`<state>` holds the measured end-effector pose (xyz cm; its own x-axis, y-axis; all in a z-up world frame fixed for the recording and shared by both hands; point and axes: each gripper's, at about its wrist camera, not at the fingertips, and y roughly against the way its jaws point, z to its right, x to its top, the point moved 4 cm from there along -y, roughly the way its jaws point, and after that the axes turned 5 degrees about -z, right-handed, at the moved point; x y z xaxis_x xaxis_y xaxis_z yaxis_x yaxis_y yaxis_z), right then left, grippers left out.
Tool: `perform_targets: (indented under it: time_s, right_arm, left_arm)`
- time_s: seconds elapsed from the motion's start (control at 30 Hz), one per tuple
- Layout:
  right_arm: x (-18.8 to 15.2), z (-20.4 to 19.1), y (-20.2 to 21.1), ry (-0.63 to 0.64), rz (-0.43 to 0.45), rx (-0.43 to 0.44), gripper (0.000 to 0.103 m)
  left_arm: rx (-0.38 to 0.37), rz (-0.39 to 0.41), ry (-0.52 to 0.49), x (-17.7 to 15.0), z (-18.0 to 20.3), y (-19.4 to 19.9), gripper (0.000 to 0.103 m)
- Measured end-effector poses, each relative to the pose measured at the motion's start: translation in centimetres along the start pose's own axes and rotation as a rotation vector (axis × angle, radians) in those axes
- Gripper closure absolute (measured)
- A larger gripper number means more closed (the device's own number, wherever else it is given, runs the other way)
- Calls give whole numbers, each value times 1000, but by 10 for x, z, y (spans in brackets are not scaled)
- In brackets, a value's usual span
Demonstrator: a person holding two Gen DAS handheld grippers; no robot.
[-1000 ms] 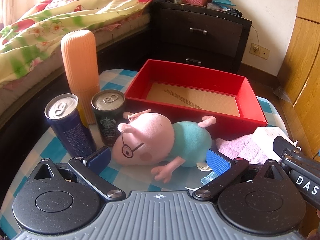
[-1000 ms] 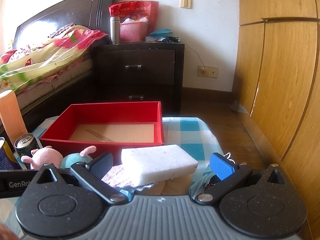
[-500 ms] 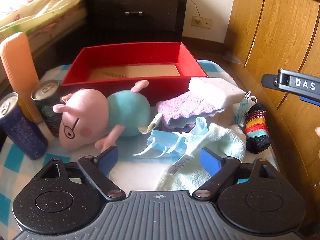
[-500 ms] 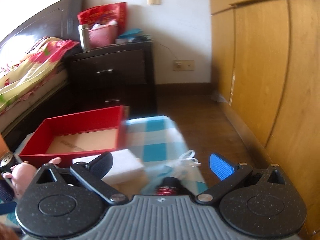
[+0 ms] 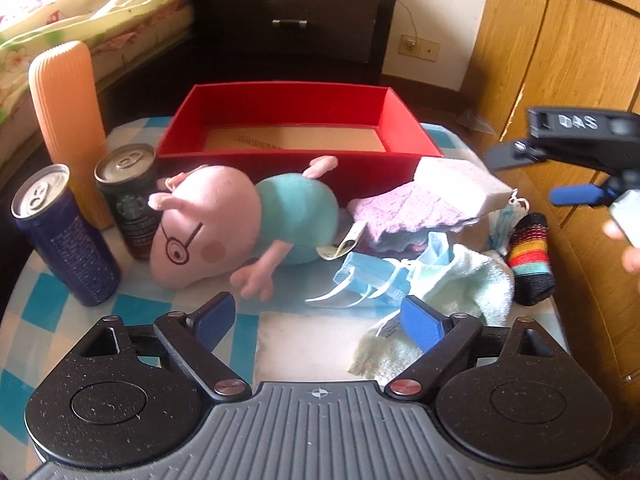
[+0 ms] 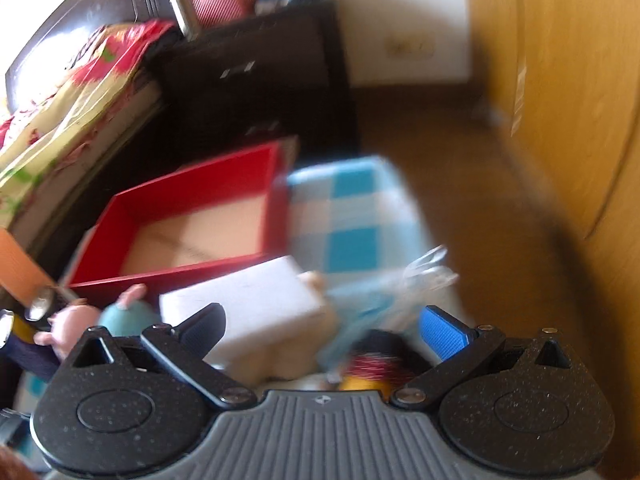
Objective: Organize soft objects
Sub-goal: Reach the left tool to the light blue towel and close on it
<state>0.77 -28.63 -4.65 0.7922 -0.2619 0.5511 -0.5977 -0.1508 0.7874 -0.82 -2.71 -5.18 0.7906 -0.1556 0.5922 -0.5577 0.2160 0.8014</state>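
While both grippers, left (image 5: 318,314) and right (image 6: 322,328), hang spread wide and hold nothing, the pig toy (image 5: 240,222) lies just before the red box (image 5: 288,98), sponge (image 5: 460,178) and cloths beside it. Cans (image 5: 128,196) touching the toy could topple if it is dragged; the right view's blur risks a misjudged grab.

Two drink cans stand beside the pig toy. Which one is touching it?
The dark Starbucks can presses against the plush pig; the taller blue can stands apart, nearer the table edge.
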Motion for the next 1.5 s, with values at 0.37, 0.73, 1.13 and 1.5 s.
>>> perform_targets:
  time_s: [0.37,0.73,1.13,1.5]
  right_arm:
    - [33,-26,-46,268,-254,182,18]
    - [15,-37,-77,290,-318,209,19]
    - [-14,-17,-20,170,-195,256,31]
    - [-5,25,39,6,-31,328,28]
  left_arm:
    - [-50,0,8,-4,-6,9,11]
    - [-73,-25,-23,-5,6,2,11]
    - [-29,26,-103,-1,24,10,8]
    - [-137,121,-478,-15,87,-2,11]
